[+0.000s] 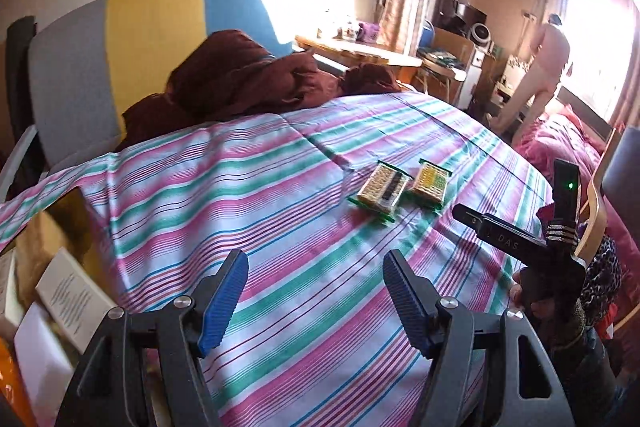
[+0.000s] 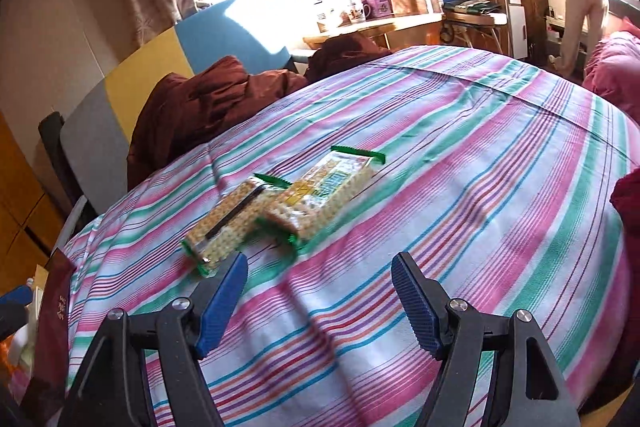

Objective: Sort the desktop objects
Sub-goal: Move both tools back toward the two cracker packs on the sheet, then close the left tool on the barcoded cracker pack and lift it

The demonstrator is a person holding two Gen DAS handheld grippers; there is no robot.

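Two cracker packets [image 2: 280, 203] are seen touching on the striped surface [image 2: 480, 187]. Both the left gripper [image 1: 314, 291] and right gripper [image 2: 320, 295] are held apart, empty; a packet must be approached next.

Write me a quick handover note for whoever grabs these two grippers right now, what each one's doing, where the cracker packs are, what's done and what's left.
Left gripper: open, empty, above the striped tablecloth, short of the packs.
Right gripper: open, empty, its left fingertip close to the nearer pack.
Things: two cracker packs lie side by side mid-table, the pack with the dark strip and the pack with the yellow label. In the right wrist view they appear to touch or overlap.
Done: nothing visibly sorted; neither pack is gripped.
Left: pick up each pack and place it. No destination shows in either view.
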